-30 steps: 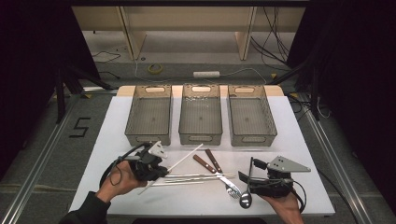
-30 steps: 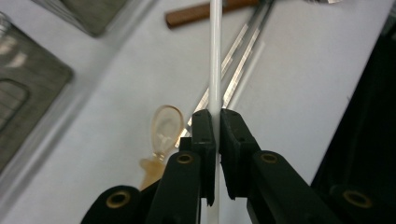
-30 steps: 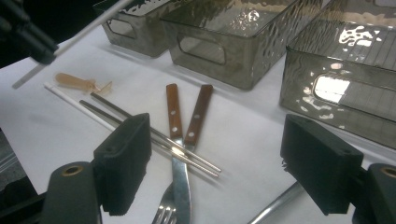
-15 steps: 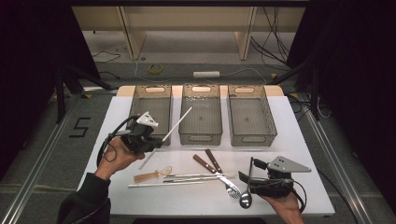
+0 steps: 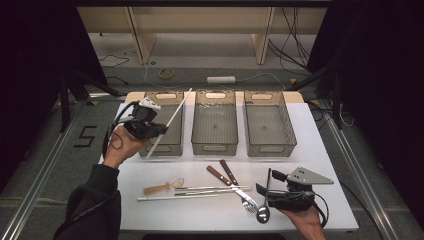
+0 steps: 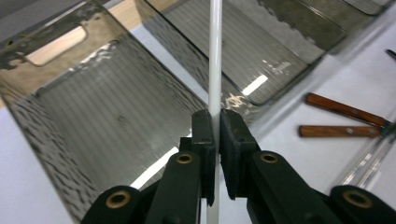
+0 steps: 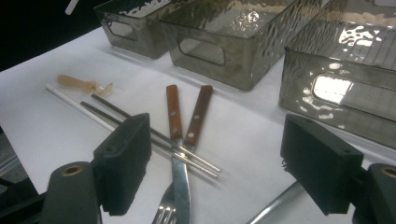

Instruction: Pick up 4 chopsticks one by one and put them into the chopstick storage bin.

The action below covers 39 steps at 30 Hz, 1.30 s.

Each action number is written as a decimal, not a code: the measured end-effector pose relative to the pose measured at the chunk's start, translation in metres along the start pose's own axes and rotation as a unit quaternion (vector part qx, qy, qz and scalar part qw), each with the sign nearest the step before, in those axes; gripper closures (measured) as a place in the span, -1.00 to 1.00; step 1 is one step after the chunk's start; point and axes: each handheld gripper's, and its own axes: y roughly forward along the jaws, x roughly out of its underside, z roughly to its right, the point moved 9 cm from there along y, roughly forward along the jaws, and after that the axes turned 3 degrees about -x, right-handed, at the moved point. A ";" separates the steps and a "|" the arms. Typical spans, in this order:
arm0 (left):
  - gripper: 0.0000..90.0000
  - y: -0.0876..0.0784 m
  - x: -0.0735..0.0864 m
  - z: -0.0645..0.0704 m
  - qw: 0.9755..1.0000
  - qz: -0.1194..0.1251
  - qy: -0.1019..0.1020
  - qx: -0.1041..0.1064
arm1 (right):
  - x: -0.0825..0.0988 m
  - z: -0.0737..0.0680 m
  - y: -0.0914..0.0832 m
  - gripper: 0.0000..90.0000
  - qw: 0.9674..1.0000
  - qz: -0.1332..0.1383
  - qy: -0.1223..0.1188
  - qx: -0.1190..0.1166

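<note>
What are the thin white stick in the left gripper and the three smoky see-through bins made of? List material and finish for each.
Thin white stick: probably plastic, smooth and slightly glossy, with an even white colour and no grain. It could be a chopstick.
Three smoky see-through bins: likely tinted clear plastic. The walls look rippled, the floors ribbed, and they throw bright glints.

Wood-handled cutlery (image 5: 223, 173), metal chopsticks (image 5: 210, 189), spoon (image 5: 263, 212)

A slim white chopstick (image 6: 215, 60) stands clamped between the two black jaws of the left gripper (image 6: 215, 122), pinched near its lower part. Its long straight shaft runs on well past the jaw tips, slanting over the leftmost smoky plastic bin (image 5: 165, 131), while a short end pokes out below the pads.
</note>
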 end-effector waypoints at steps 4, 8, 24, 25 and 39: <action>0.88 0.002 -0.005 -0.010 1.000 0.005 -0.009 -0.009 | 0.000 0.000 0.000 -0.43 1.000 0.000 0.000 0.000; 0.88 0.007 -0.009 -0.030 0.999 0.008 -0.023 -0.030 | 0.000 0.000 0.000 -0.43 1.000 -0.001 0.001 0.000; 0.88 0.034 -0.009 -0.081 0.993 0.017 -0.075 -0.091 | 0.001 0.000 0.000 -0.43 1.000 -0.001 0.002 -0.002; 0.88 0.034 -0.009 -0.081 0.993 0.017 -0.075 -0.091 | 0.001 0.000 0.000 -0.43 1.000 -0.001 0.002 -0.002; 0.88 0.058 0.016 -0.087 0.991 -0.002 -0.075 -0.107 | 0.001 0.000 0.000 -0.43 1.000 -0.001 0.003 -0.003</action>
